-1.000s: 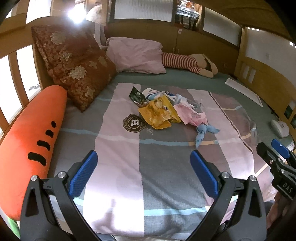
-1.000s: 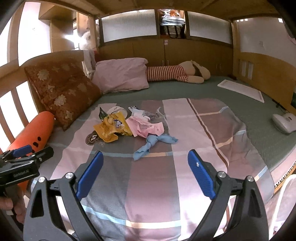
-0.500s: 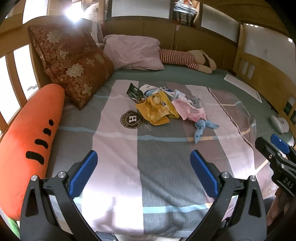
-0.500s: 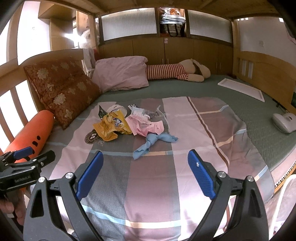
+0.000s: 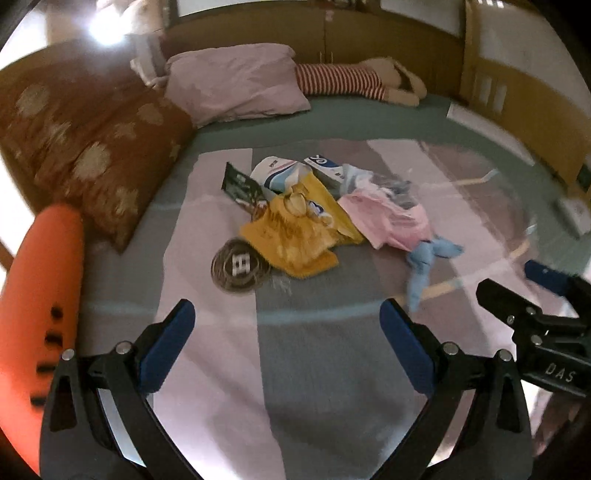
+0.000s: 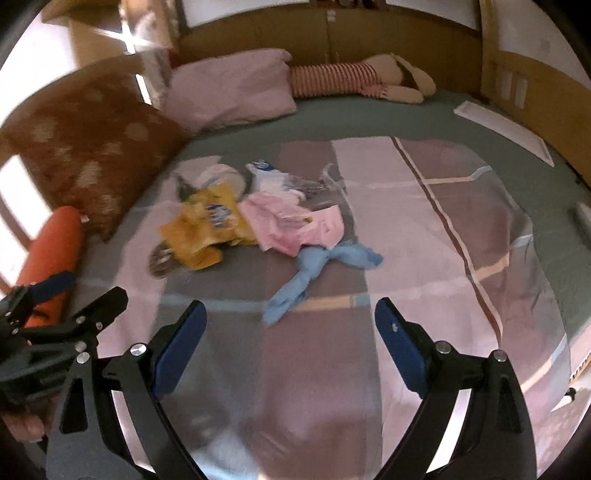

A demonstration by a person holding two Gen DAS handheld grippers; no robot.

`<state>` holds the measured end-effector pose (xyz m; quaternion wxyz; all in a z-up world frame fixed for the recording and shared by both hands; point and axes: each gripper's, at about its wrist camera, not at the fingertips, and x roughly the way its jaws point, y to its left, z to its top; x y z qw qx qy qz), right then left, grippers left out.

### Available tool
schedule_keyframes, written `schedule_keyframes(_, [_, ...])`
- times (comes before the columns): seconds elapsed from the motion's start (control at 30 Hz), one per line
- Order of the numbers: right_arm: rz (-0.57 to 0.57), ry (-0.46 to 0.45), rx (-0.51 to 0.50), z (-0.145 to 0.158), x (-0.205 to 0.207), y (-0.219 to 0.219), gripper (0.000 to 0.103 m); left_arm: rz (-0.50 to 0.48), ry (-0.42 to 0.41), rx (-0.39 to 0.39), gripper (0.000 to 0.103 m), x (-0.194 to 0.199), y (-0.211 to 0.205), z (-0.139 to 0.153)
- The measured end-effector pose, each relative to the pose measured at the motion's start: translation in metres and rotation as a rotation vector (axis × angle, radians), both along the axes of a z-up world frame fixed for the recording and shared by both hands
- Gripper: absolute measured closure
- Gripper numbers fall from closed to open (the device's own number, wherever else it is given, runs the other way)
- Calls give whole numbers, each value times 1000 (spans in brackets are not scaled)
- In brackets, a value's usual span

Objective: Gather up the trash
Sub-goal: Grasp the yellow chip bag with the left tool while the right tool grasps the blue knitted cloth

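I am looking down at a bed covered with a pink, grey and mauve striped blanket (image 5: 306, 369) over a green sheet (image 6: 369, 118), ringed by a wooden headboard wall (image 5: 369, 33). In the left wrist view a brown floral cushion (image 5: 92, 155) leans at 10 o'clock, a pale pink pillow (image 5: 236, 81) sits at 12, a striped plush toy (image 5: 354, 79) lies beyond it at 1, and an orange carrot-shaped bolster (image 5: 40, 317) runs along the edge at 8 to 9 o'clock.

The trash lies in one heap near the middle of the blanket. A crumpled yellow snack bag (image 5: 295, 232) partly overlaps the round crest printed on the blanket (image 5: 240, 267); a dark green wrapper (image 5: 240, 184) and white-and-blue packaging (image 5: 288, 170) sit behind it, a pink plastic bag (image 5: 388, 221) touches its right side, and a knotted light-blue cloth scrap (image 6: 314, 269) trails toward me.

My left tool (image 5: 286, 339) is spread wide and empty; the heap is ahead at 12 o'clock, apart from its tips. My right tool (image 6: 290, 343) is also spread wide and empty, with the blue scrap's end just ahead between 11 and 12 o'clock.

Bare blanket fills the near foreground and the whole 2 to 4 o'clock side in the right wrist view. Both views are motion-blurred.
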<state>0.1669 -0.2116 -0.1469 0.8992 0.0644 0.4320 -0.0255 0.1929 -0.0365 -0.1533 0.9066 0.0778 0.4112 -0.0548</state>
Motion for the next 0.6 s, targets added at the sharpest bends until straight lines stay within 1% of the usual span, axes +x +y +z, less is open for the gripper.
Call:
schedule_keyframes(0.07, [-23, 61, -8, -19, 20, -4, 12, -1, -18, 76, 3, 21, -10, -13])
schedule_keyframes(0.1, [-41, 104, 18, -32, 32, -8, 13, -6, -26, 113, 3, 31, -15, -21])
schedule_keyframes(0.13, [-54, 126, 42, -40, 40, -11, 13, -11, -27, 128, 3, 37, -18, -24])
schedule_keyframes(0.17, [-70, 144, 67, -49, 48, -15, 14, -17, -27, 141, 3, 45, -20, -30])
schedule_keyframes(0.33, [-80, 171, 91, -68, 74, -12, 21, -17, -15, 162, 4, 80, -23, -52])
schedule_keyframes(0.37, [-80, 180, 96, -72, 77, -11, 25, -18, -5, 157, 7, 86, -23, -56])
schedule_keyframes(0.4, [-75, 188, 101, -75, 82, -9, 29, -28, 14, 142, 12, 93, -24, -62])
schedule_keyframes(0.43, [-71, 191, 101, -76, 85, -7, 32, -33, 26, 135, 15, 97, -24, -65])
schedule_keyframes(0.47, [-66, 192, 96, -79, 87, -5, 38, -41, 43, 123, 22, 103, -25, -70])
schedule_keyframes(0.5, [-61, 197, 81, -81, 90, -3, 43, -48, 59, 108, 30, 107, -26, -74])
schedule_keyframes(0.53, [-57, 204, 71, -83, 91, -2, 47, -56, 79, 91, 36, 112, -26, -80])
schedule_keyframes(0.57, [-46, 219, 65, -87, 91, -1, 55, -62, 103, 75, 52, 116, -26, -86])
schedule_keyframes(0.6, [-39, 221, 58, -88, 92, -2, 62, -68, 127, 58, 76, 119, -25, -91])
